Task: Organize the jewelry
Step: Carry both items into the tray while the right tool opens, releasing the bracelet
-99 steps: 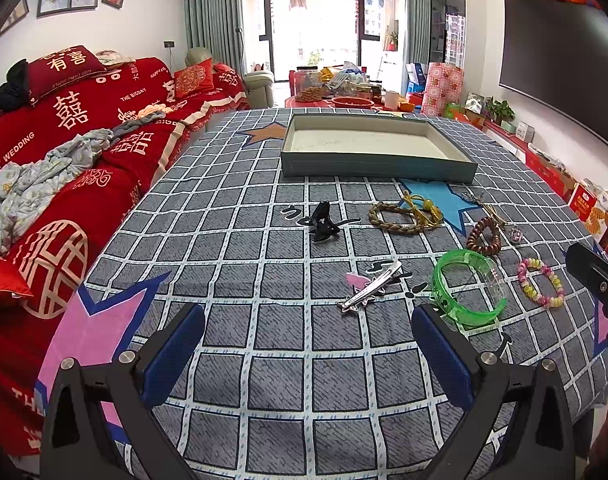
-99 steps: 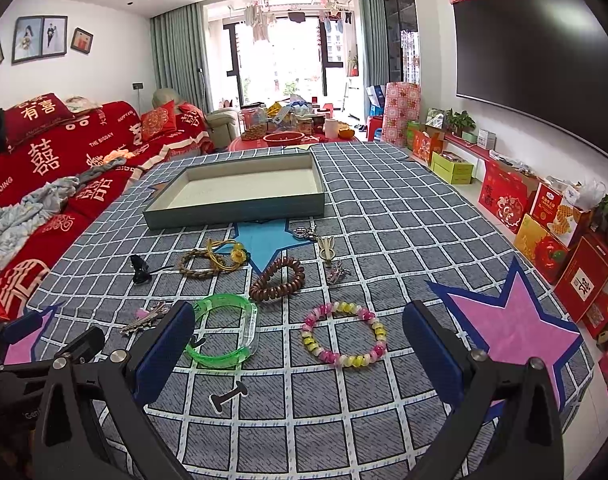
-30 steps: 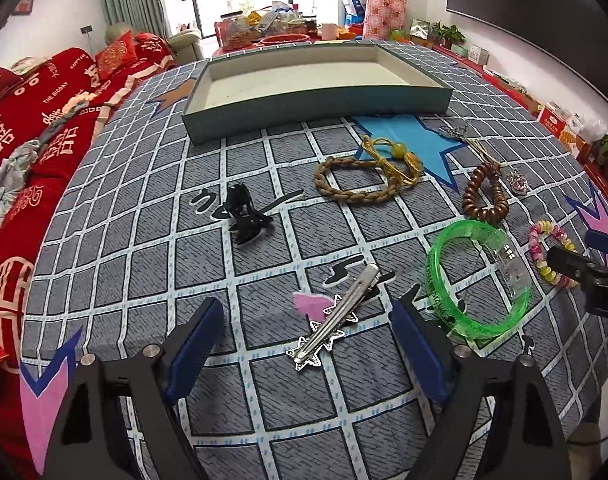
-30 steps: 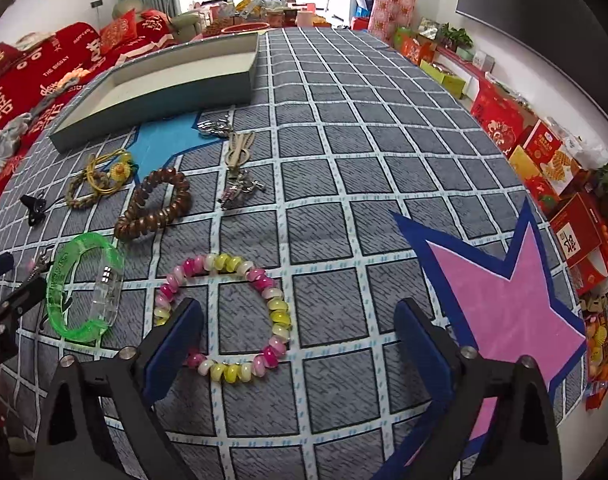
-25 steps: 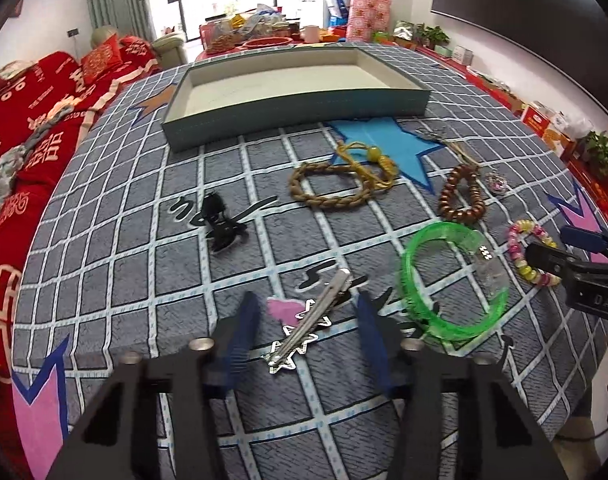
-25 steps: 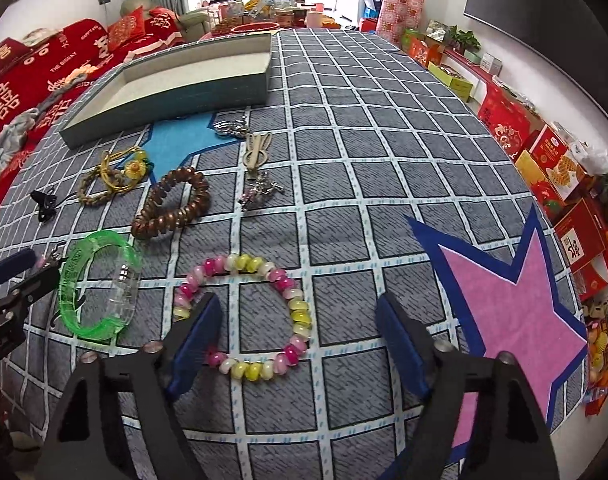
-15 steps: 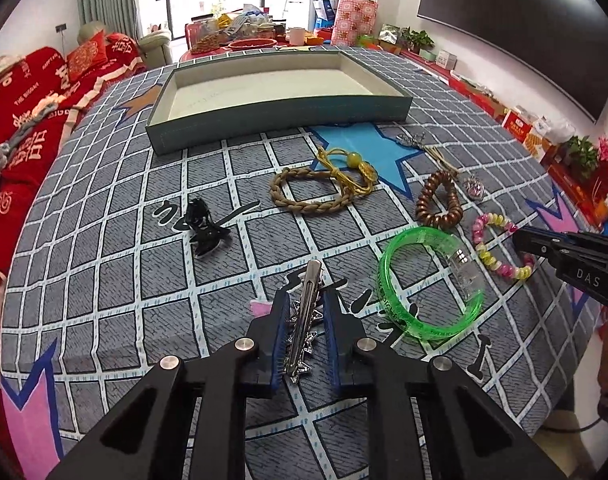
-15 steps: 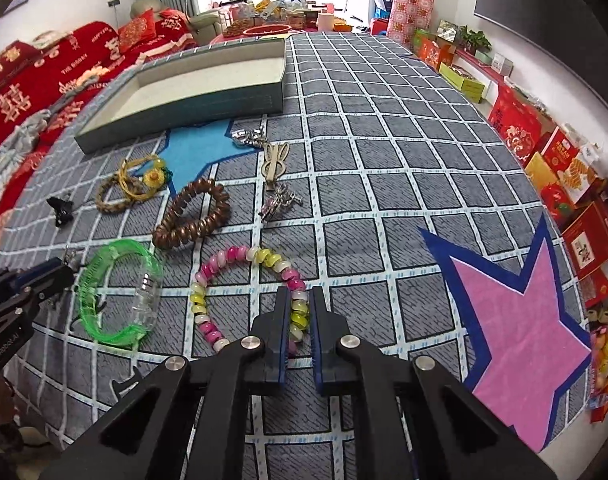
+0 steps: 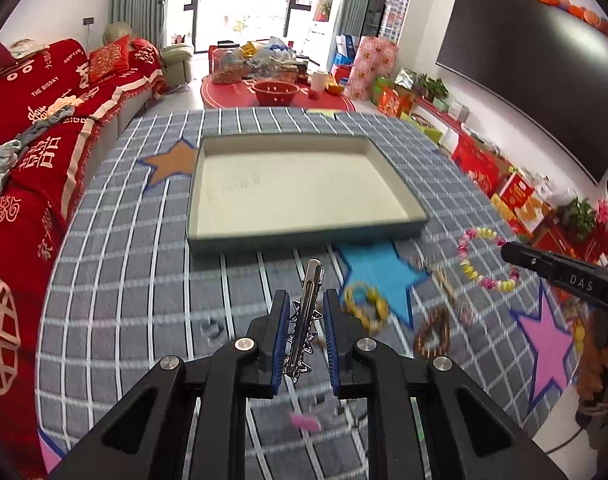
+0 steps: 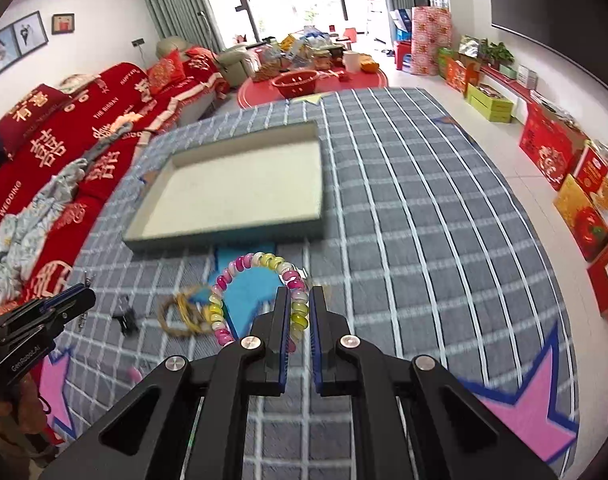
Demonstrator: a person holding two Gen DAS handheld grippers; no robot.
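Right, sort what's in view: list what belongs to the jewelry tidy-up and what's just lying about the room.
Job in hand:
- left gripper, shut on the silver hair clip
- right gripper, shut on the pastel bead bracelet
- empty tray
- braided yellow-tied bracelet
- brown bead bracelet

Lying about:
- red sofa covers
- red basket
- wall television

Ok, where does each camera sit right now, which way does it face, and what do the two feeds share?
Left wrist: rides the left tongs, looking forward and down over the checked cloth at the tray; its jaws grip a silver hair clip, and the right tongs enter from the right.
Right wrist: rides the right tongs, same heading; its jaws grip the bead bracelet, and the left tongs show at the left.
Shared: tray, cloth, red sofa, bracelet.
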